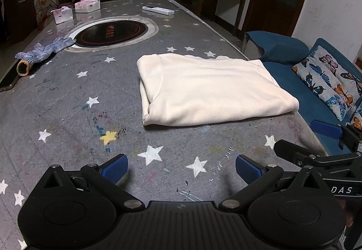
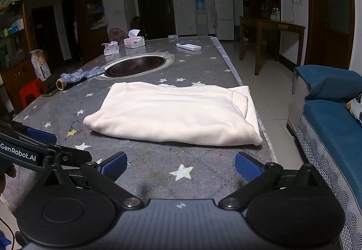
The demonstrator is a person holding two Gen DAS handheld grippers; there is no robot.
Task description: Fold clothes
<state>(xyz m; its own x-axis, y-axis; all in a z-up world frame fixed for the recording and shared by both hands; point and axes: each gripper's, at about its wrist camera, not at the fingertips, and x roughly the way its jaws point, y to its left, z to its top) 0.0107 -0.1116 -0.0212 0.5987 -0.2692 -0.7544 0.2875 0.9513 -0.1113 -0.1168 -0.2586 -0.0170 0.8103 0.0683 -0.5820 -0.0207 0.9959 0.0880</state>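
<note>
A cream garment (image 1: 210,89) lies folded into a flat rectangle on the grey star-patterned table (image 1: 67,114), near its right edge. The same garment (image 2: 176,111) fills the middle of the right wrist view. My left gripper (image 1: 181,169) hovers over the table in front of the garment, open, with nothing between its blue pads. My right gripper (image 2: 181,166) is also short of the garment's near edge, open wide and empty. In the left wrist view the right gripper (image 1: 321,136) shows at the far right. The left gripper (image 2: 40,136) appears at the left edge of the right wrist view.
A round black cooktop (image 1: 110,32) is set into the table beyond the garment. A blue knit glove (image 1: 45,48), two tissue boxes (image 1: 87,4) and a white remote (image 1: 158,10) lie farther back. A blue sofa (image 2: 332,127) with a butterfly cushion (image 1: 330,82) stands right of the table.
</note>
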